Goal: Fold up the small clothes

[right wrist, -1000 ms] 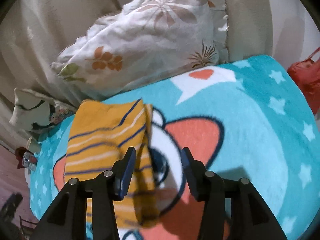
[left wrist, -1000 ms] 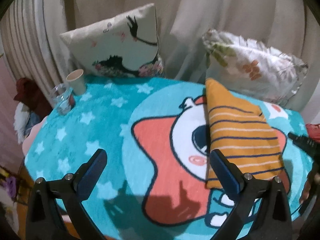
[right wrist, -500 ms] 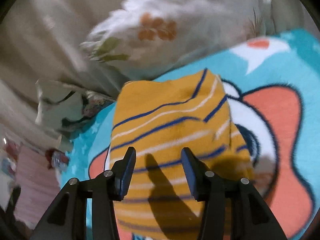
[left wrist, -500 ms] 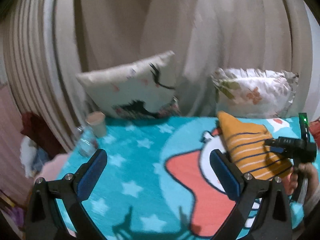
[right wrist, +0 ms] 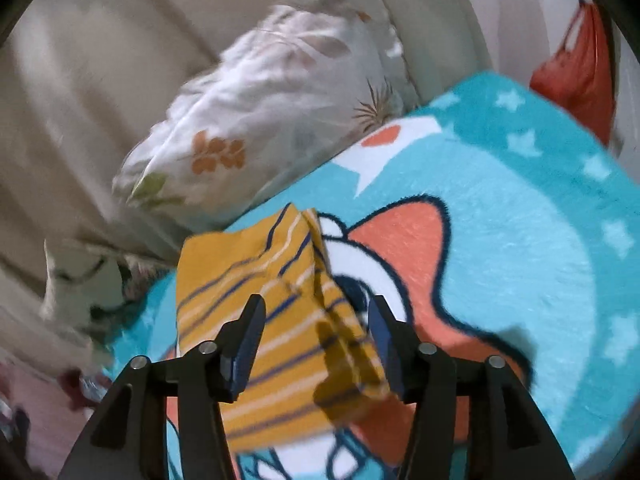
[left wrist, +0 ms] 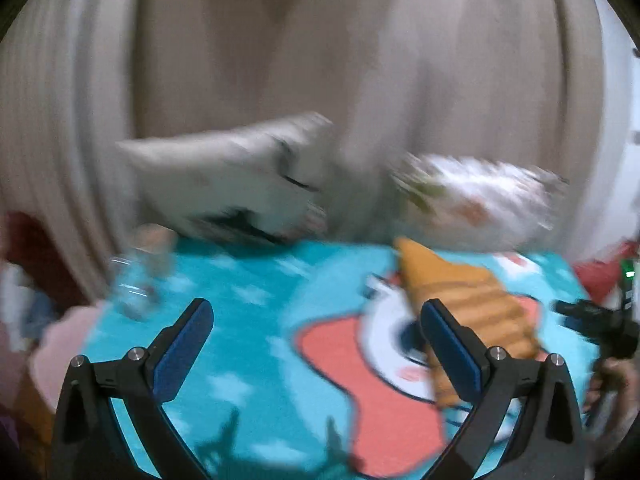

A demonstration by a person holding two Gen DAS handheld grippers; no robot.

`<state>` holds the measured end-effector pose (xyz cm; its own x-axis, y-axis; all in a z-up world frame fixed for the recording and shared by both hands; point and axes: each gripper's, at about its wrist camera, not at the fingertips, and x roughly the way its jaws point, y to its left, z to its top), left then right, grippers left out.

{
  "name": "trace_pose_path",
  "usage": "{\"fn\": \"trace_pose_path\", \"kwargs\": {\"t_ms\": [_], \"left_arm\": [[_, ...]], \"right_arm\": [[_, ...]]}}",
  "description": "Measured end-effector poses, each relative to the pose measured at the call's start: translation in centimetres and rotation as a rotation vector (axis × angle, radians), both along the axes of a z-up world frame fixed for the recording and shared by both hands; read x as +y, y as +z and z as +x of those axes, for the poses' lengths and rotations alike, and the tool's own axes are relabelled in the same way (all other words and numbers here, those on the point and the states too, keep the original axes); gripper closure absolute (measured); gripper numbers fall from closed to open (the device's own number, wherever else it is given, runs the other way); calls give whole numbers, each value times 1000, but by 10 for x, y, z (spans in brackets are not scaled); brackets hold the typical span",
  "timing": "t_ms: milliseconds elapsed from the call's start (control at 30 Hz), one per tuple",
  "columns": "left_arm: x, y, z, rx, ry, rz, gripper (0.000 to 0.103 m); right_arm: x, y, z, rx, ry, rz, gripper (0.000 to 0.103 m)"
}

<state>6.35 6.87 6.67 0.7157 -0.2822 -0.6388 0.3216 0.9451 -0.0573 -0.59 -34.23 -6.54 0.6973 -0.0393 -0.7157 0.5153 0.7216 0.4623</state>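
the left gripper (left wrist: 316,344) fills the bottom of its blurred view, fingers spread wide with nothing between them, raised off the blanket (left wrist: 256,320). the folded orange striped cloth (left wrist: 460,296) lies right of centre in that frame, on the blanket's white and coral cartoon print, partly behind the right-hand finger.

in the right wrist view the right gripper (right wrist: 316,344) sits low centre, its jaws parted, directly over the cloth (right wrist: 256,280); they seem to hang just above it rather than pinch it, though blur makes that uncertain. the cloth's near edge lies between the fingers.

two pillows (right wrist: 264,108) lean against the curtain (left wrist: 320,60) in the upper half. a red bag (right wrist: 576,68) is at upper right.
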Motion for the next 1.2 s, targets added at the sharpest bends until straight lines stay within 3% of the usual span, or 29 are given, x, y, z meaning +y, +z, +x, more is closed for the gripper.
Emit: {"fn": "trace_pose_path", "kwargs": {"t_ms": [67,133,233,333,467,800,1200], "left_arm": [[-22,1,8,0,-26,48,0],[-51,6,8,-74,-26,109,0],[-75,7,-4,-108,-42,80,0],[-88,-9,-17,-55,-103,60,0],[-97,-46,-31,86,-204,66,0],[-71,-52,-28,168,-217,-31,0],[-45,-53,-27,176,-187,11,0]], "right_arm": [[14,8,-15,1,29,-23,42],[33,13,-28,22,56,-57,41],[62,21,-37,69,84,-105,39],[86,20,-44,141,108,-164,38],[105,12,-51,219,105,-221,38],[122,17,-54,271,82,-254,35],[157,15,-34,280,135,-270,34]]}}
